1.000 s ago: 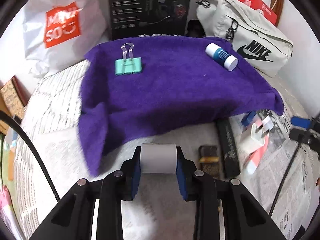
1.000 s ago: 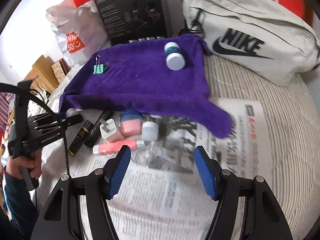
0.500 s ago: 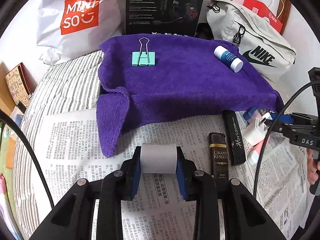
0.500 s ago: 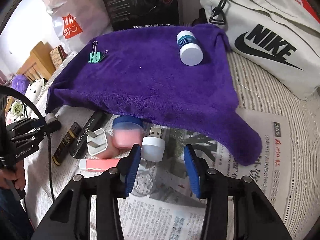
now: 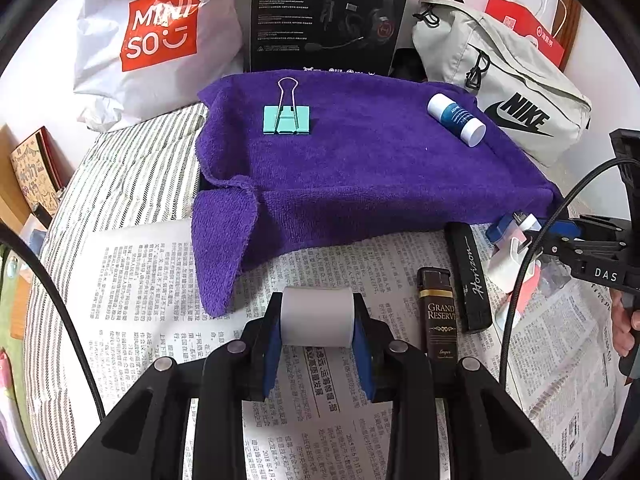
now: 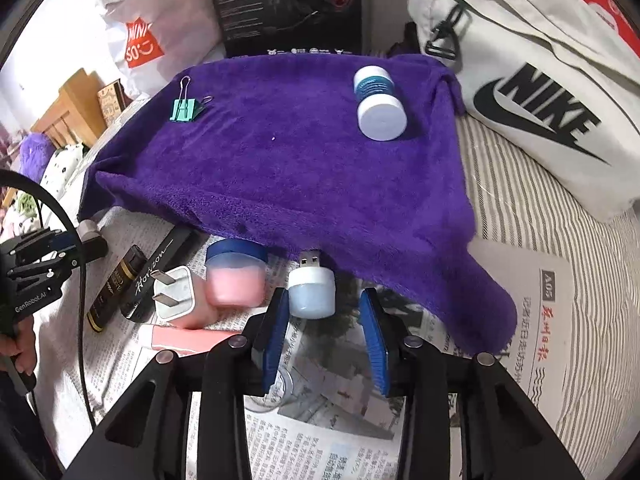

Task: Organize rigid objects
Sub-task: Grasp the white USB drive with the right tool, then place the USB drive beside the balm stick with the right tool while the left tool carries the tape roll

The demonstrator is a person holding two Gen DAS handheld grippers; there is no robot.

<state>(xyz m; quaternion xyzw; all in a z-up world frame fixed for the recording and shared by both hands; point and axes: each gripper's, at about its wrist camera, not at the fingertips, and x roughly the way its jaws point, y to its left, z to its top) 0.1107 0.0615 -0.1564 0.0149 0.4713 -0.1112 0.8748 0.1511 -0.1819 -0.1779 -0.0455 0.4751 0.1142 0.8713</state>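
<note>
A: Right wrist view. What lies between the jaws of the right gripper point(image 6: 324, 312)?

B: The small USB night-light point(image 6: 312, 290), a pale blue dome on a white body with its metal plug pointing toward the purple towel point(image 6: 280, 152). It sits on the newspaper point(image 6: 532, 320) at lower centre, just in front of the towel's edge. The jaws are closing; the left pad looks to be at the light's side, while a clear gap shows on the right, so nothing is gripped.

A: How is it likely to handle?

B: Probably light, hard plastic, smooth and rounded, so it may slip or pivot. The flat sides of the white body look like the better hold; the dome and the plug are poorer places.

A: Left wrist view?

B: The left gripper point(image 5: 316, 320), at lower centre, is clamped narrowly on a white paper roll point(image 5: 317, 316), end faces against the pads. It appears light and stiff along its axis but crushable across it.

A: What is already sorted?

B: On the towel, a green binder clip point(image 5: 286, 119) at upper left and a white-capped bottle point(image 5: 456, 119) at upper right, well apart.
</note>
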